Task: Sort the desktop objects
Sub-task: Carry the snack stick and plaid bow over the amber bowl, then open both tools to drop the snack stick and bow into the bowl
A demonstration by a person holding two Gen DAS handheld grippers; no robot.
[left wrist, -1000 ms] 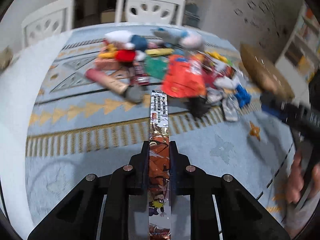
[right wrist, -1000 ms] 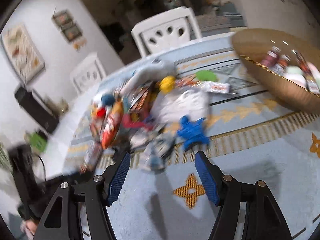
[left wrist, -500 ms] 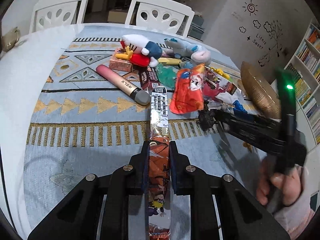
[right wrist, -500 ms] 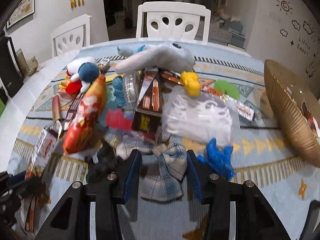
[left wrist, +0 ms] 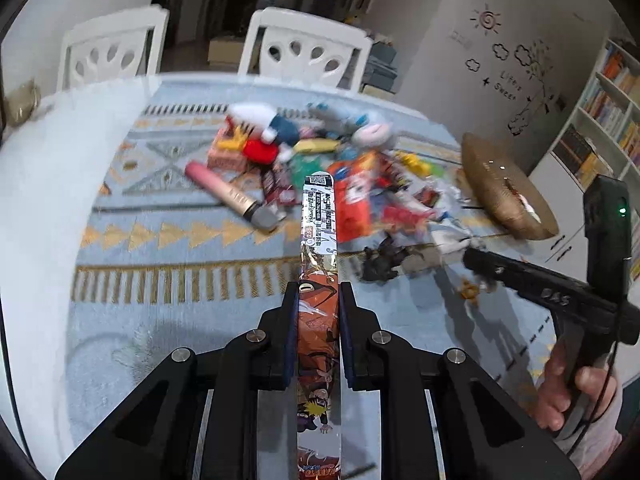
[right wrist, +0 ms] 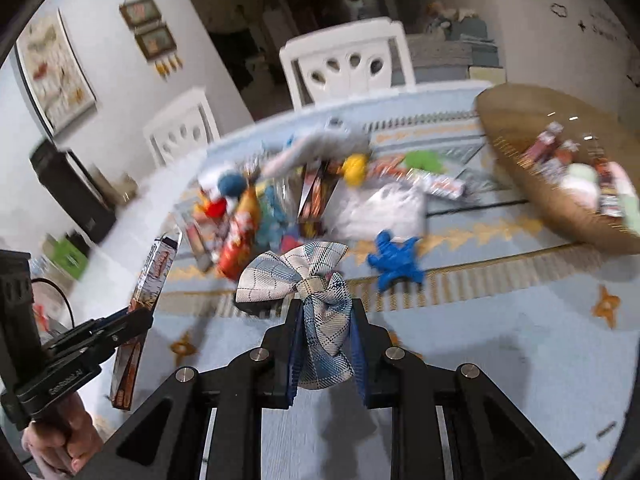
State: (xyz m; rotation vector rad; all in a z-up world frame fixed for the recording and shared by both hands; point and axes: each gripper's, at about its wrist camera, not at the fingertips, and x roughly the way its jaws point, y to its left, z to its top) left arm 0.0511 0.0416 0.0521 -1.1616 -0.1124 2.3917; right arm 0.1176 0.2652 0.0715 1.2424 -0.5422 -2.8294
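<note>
Over the patterned table: both grippers are loaded and lifted clear of the cloth.
Left gripper [left wrist: 319,298]: jaws closed flat on a long foil card pack [left wrist: 319,248], which juts forward past the fingertips towards the clutter.
Right gripper [right wrist: 325,312]: jaws pinched on the lower wing of a plaid fabric bow [right wrist: 310,280]; the upper loop flops free above the fingertips.
Unsorted pile [right wrist: 304,196]: snack packets, plush toys and a blue star-shaped toy [right wrist: 394,260] lie jumbled mid-table, ahead of both grippers.
Woven basket [right wrist: 532,168]: sits at the right edge of the table, well apart from the bow, already holding a few packets.
Step in hand: judged to be carrying the bow across to the basket.
Doing it well: keep the squeeze steady, since soft cloth can slide out; travel high enough that the hanging fabric clears the pile; let go only once it is over the basket's hollow, not its rim.
Other hand: hold the card pack level and away from the right gripper's path; its destination cannot be told.
</note>
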